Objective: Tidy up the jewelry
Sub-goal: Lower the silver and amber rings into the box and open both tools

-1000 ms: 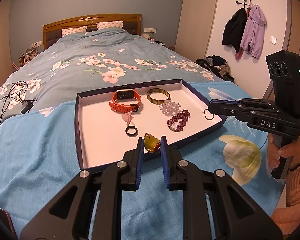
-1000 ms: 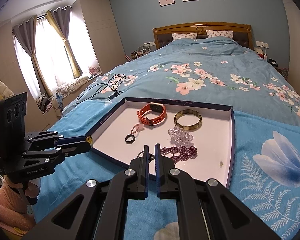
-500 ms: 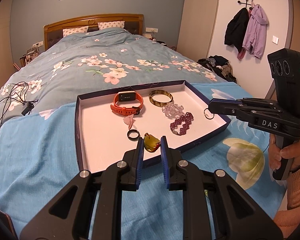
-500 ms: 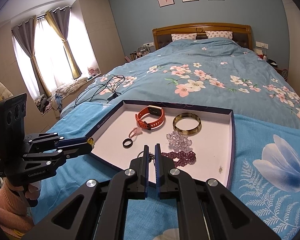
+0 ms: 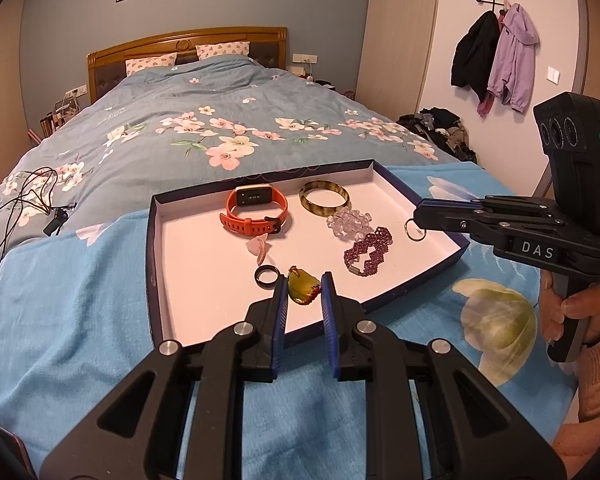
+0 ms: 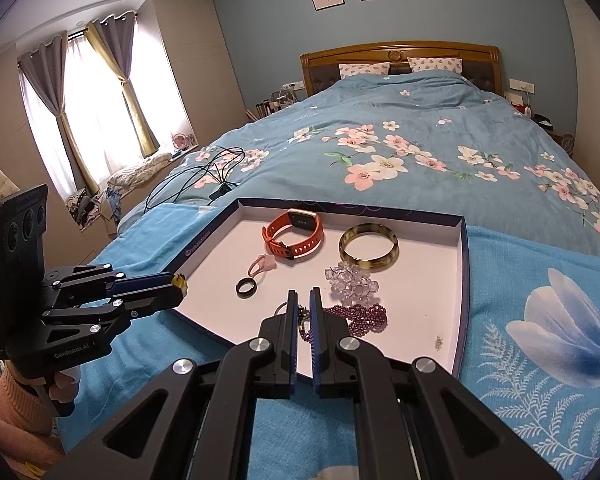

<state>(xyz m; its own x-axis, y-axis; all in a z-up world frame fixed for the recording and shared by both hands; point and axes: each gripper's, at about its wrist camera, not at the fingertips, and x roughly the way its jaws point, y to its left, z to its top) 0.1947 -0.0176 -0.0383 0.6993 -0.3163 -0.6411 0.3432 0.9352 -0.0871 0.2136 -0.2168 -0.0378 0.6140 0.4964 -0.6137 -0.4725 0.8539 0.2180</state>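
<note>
A shallow dark-blue box lid (image 5: 260, 178) with a white floor lies on the bed. In it lie an orange smartwatch (image 5: 256, 212), a brown bangle (image 5: 324, 200), clear beads (image 5: 350, 220), a purple bead bracelet (image 5: 368, 250), a pink charm (image 5: 260, 246) and a black ring (image 5: 267, 275). My left gripper (image 5: 304, 288) is shut on a yellow pendant (image 5: 302, 290) above the lid's near edge. My right gripper (image 6: 304, 300) is shut on a thin metal ring (image 5: 414, 230) over the lid's right side. The lid (image 6: 462, 240) also shows in the right wrist view.
A floral blue quilt (image 5: 220, 120) covers the bed behind the lid, and a bright blue blanket (image 5: 60, 300) lies under it. Black cables (image 5: 32, 196) lie at the left. Coats (image 5: 496, 52) hang on the right wall.
Both grippers have shifted slightly toward the lid with their pieces still held. The jewelry in the lid has not moved.
</note>
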